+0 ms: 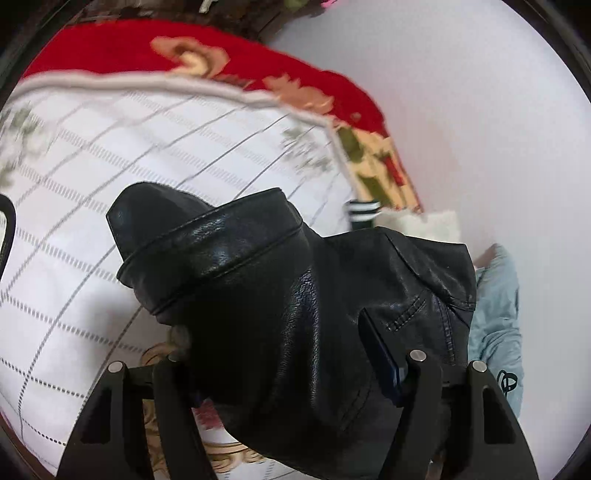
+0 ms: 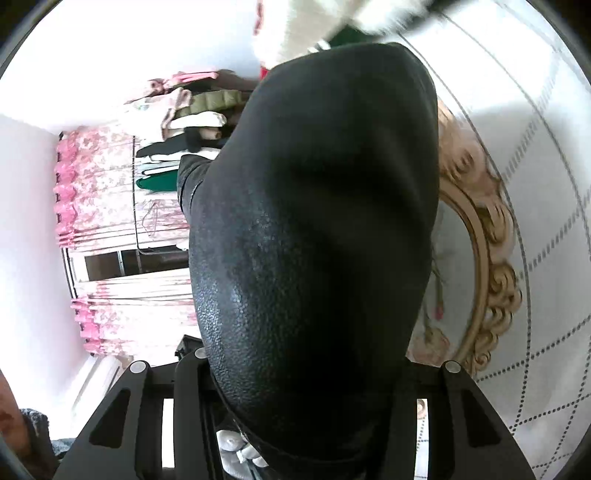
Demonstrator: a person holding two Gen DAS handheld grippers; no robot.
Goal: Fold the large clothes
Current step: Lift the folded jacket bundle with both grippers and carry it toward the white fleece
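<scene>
Black leather of the large jacket point(image 1: 295, 295) fills the gap between my left gripper's point(image 1: 295, 369) fingers point(image 1: 424, 376), which are clamped on a bunched fold of it, a stitched band point(image 1: 207, 243) rising ahead of them. On the right gripper point(image 2: 314, 373) the same black leather jacket point(image 2: 314, 221) drapes straight over the fingers point(image 2: 192, 376) and blocks most of the view; the cloth runs down between them, so I read them as gripping it too, though the far finger is buried under the leather.

Beyond the left fingers lies a white quilted bedspread with grey grid lines point(image 1: 110, 184), and past that a red blanket with a floral pattern point(image 1: 147, 48). To their right I see pale blue denim point(image 1: 498, 314) and a dark cuff with white stripes point(image 1: 364, 212), both partly hidden behind the jacket.

Only the right view shows the room: pink floral curtains point(image 2: 96, 221) left of the fingers, a rail of hanging clothes point(image 2: 184, 122) ahead, and a gold scrolled oval motif point(image 2: 491, 280) to the right on the white quilt point(image 2: 535, 184). White fluffy fabric point(image 2: 295, 29) is cut off at the top edge. Small pale objects below the fingers are too unclear to name.
</scene>
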